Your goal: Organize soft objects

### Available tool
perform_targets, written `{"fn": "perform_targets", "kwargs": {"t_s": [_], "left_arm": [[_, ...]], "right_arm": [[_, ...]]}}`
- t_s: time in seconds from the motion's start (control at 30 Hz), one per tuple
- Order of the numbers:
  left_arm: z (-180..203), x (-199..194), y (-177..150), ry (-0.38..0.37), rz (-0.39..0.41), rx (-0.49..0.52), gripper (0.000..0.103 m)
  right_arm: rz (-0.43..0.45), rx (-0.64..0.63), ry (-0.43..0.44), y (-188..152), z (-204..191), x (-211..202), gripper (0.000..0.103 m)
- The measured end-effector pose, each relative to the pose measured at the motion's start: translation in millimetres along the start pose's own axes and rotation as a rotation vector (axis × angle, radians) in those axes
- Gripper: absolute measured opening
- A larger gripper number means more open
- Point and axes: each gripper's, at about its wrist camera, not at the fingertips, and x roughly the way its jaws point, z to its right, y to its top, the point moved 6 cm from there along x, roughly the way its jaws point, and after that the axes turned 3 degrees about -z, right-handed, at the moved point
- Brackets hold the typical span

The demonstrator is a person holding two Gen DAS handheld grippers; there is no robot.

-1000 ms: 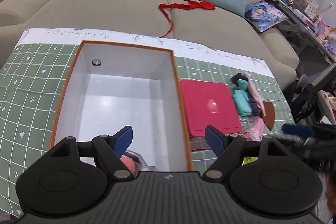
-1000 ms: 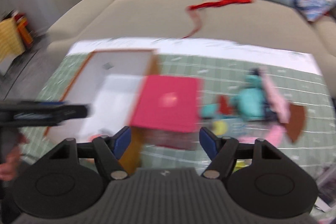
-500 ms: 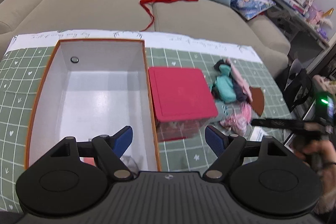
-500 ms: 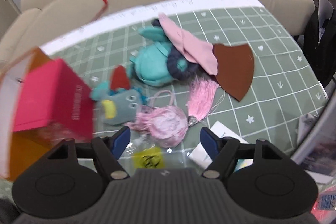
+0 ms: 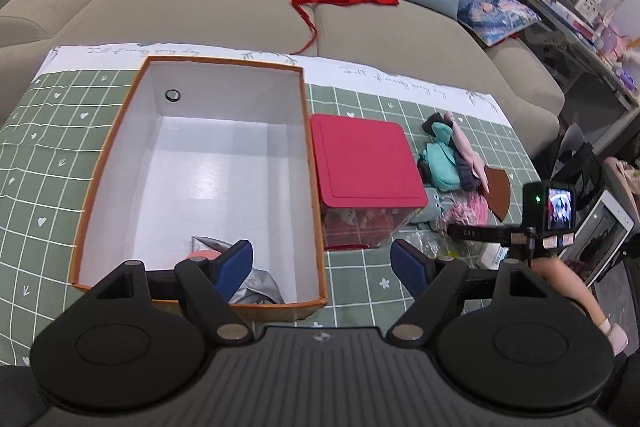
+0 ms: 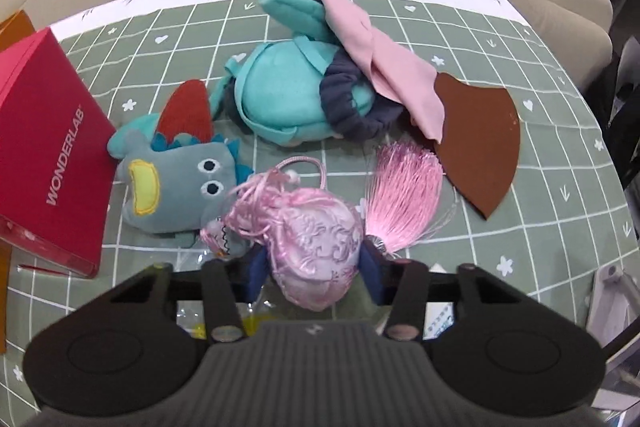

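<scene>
Right tool [image 6: 314, 269]: now closed around pink pouch [image 6: 316, 247], near desk's front edge.
Left tool [image 5: 322, 265]: open, empty.
Meaning: pouch seems ready for orange box [image 5: 200, 179].

Right gripper [image 6: 314, 273]: blue pads pressed against both sides of the pink satin pouch [image 6: 316, 251]
Tassel [image 6: 404, 195]: fanned out beside the pouch
Grey-blue plush [image 6: 176, 183]: left, beside the red box [image 6: 48, 151]

We see open white floor across most of the orange box [image 5: 100, 183], with only a silvery bundle [image 5: 256, 287] at its near end. Our right claw [image 6: 312, 265] is hemmed in by the grey plush [image 6: 176, 187], pink tassel [image 6: 404, 191] and red-lidded container [image 6: 44, 155], with bare desk [image 6: 560, 227] to the right.
</scene>
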Motion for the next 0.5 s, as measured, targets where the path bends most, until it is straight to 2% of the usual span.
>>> {"fn": "perform_targets", "kwargs": {"t_s": [0.17, 0.3, 0.5], "left_arm": [[-18.0, -2.6, -1.2, 0.026, 0.005, -0.036, 0.092], [-36.7, -8.4, -4.0, 0.039, 0.013, -0.069, 0.092], [-62.9, -0.9, 0.8, 0.032, -0.023, -0.127, 0.092]], "right_arm": [[0.012, 0.003, 0.001, -2.0, 4.8, -19.1, 0.042], [0.091, -0.004, 0.035, 5.3, 4.3, -64.2, 0.042], [0.190, -0.024, 0.096, 28.2, -11.8, -134.2, 0.042]]}}
